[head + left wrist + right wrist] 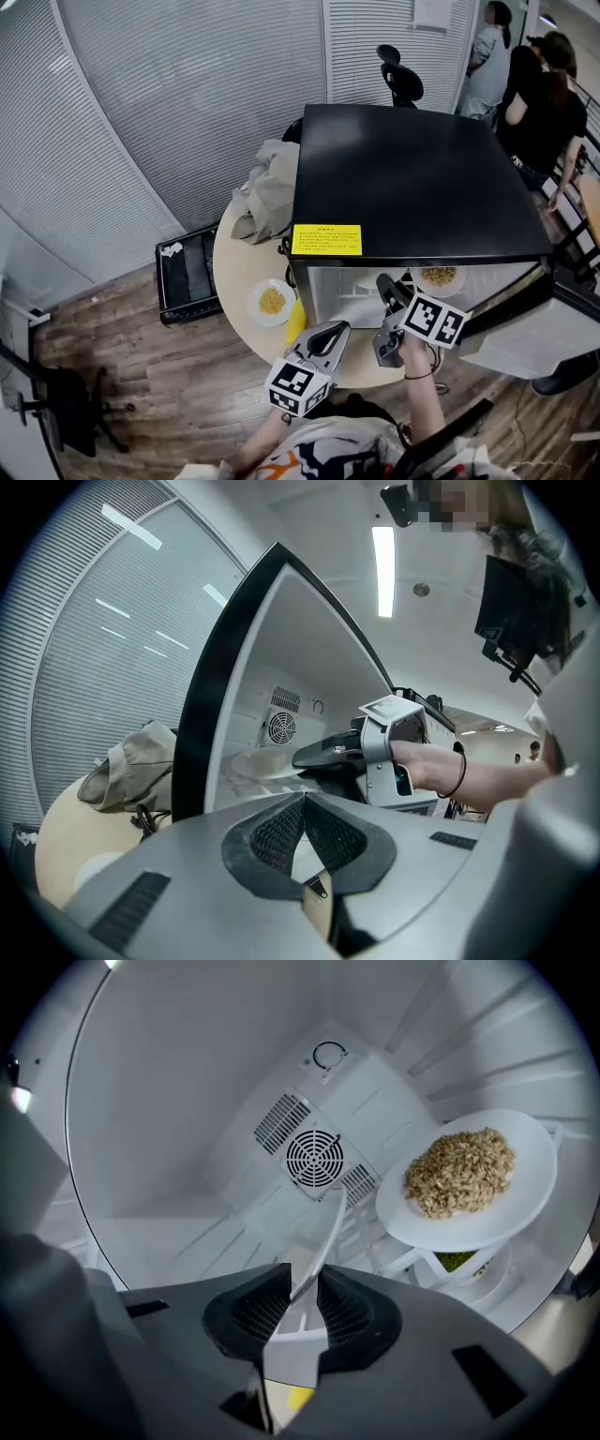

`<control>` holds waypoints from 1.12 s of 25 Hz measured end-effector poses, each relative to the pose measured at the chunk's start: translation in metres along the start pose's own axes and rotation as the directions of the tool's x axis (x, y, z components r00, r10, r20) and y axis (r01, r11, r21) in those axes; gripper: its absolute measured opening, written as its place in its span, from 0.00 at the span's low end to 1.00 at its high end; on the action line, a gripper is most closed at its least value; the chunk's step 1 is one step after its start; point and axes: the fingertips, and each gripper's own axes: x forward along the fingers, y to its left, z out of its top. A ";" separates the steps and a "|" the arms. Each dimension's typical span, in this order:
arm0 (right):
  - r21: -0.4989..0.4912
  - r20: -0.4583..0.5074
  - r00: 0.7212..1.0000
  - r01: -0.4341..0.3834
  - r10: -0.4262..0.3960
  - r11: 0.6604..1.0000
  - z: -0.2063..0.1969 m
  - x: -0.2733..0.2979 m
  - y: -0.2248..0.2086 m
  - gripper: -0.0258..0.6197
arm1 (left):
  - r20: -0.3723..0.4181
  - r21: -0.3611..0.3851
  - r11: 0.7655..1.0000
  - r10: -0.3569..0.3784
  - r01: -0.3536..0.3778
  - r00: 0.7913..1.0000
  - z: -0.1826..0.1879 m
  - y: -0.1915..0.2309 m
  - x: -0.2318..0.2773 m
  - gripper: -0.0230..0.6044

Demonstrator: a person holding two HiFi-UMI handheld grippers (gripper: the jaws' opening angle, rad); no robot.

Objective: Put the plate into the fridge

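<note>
The black fridge (412,178) stands on a round table (239,267) with its door swung open to the right. My right gripper (302,1288) reaches inside it. A thin white plate rim (323,1232) runs edge-on between its jaws, which stand slightly apart; the pads do not press on it. From the left gripper view the same plate (253,761) lies on the fridge floor at the right gripper (319,755). A plate of grain (464,1180) sits on a rack to the right. My left gripper (305,803) hovers outside the fridge, shut and empty.
Another plate of yellow food (272,302) and a yellow object (296,322) lie on the table by the fridge's left corner. A beige cloth (267,192) is heaped behind. A dish with green contents (457,1260) sits under the rack. A black crate (187,272) stands on the floor; people (534,94) stand far right.
</note>
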 end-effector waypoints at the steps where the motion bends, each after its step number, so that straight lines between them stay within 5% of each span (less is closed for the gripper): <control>1: -0.026 -0.003 1.000 0.015 -0.015 1.000 0.001 0.001 0.000 0.17 | 0.000 0.000 1.000 0.001 -0.001 1.000 0.000 0.000 0.000 0.05; 5: -0.140 0.023 0.997 0.072 -0.069 0.988 0.005 -0.001 0.002 0.25 | 0.003 0.001 1.000 0.007 -0.007 1.000 0.001 0.001 -0.001 0.05; 7: -0.204 0.026 0.995 0.100 -0.097 0.974 0.005 -0.001 0.002 0.41 | 0.005 0.001 1.000 0.009 -0.009 1.000 0.002 0.001 -0.001 0.05; 9: -0.272 0.012 0.992 0.124 -0.126 0.954 0.000 0.000 -0.001 0.42 | 0.007 0.002 1.000 0.012 -0.012 1.000 0.002 0.002 -0.001 0.05; 14: -0.485 -0.004 0.964 0.232 -0.267 0.843 -0.011 -0.001 -0.011 0.46 | 0.008 0.003 1.000 0.020 -0.020 1.000 0.002 0.003 -0.002 0.05; 17: -0.531 0.043 0.949 0.286 -0.311 0.798 -0.007 -0.005 -0.012 0.50 | 0.008 0.001 1.000 0.022 -0.022 1.000 0.002 0.003 -0.003 0.05; 23: -0.448 0.042 0.951 0.292 -0.306 0.845 -0.010 -0.011 -0.018 0.57 | 0.011 0.000 1.000 0.022 -0.022 1.000 0.002 0.003 -0.007 0.05; 28: -0.511 0.076 0.940 0.322 -0.332 0.797 -0.008 -0.022 -0.014 0.57 | 0.012 0.001 1.000 0.011 -0.011 1.000 0.002 0.000 -0.007 0.05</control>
